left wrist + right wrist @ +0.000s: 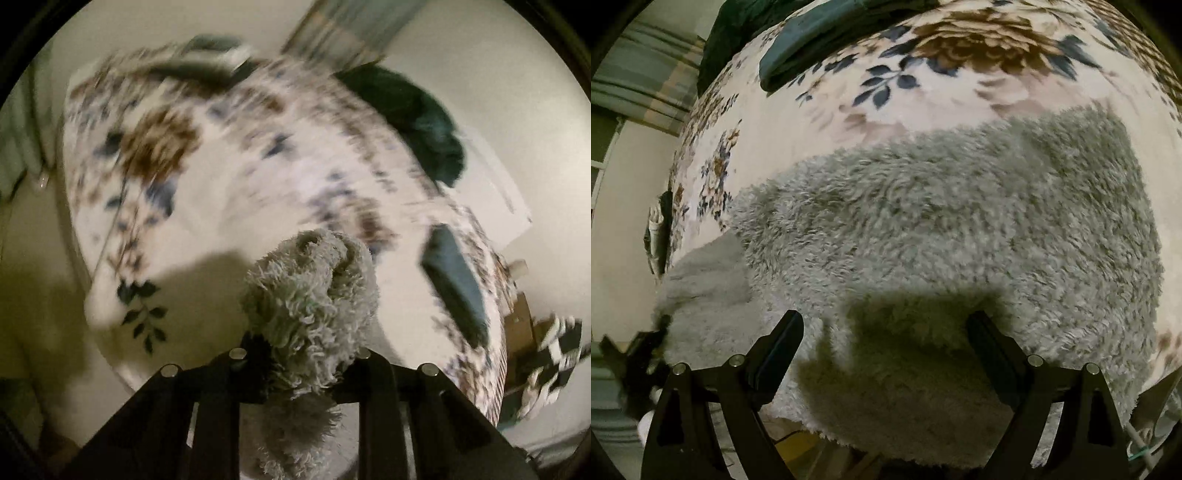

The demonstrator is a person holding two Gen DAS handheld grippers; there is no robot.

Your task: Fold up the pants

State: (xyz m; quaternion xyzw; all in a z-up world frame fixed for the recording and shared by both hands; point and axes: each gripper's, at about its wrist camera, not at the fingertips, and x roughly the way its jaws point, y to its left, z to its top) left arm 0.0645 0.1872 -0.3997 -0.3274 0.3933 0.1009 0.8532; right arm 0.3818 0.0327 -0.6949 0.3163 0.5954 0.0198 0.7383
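The pants are grey fluffy fleece. In the right wrist view they [942,221] lie spread on a floral blanket [849,99], reaching the near edge. My right gripper [886,332] is open just above the pants' near part, fingers apart on either side, holding nothing. In the left wrist view my left gripper [301,354] is shut on a bunched end of the pants [310,291], lifted above the blanket [240,166]. The left gripper also shows at the lower left of the right wrist view [635,354], blurred.
A dark green garment [417,122] lies at the blanket's far side, and a teal folded item [454,284] on its right part. A checkered black-and-white object [550,354] sits beyond the bed's right edge. Striped fabric [646,81] hangs at the upper left.
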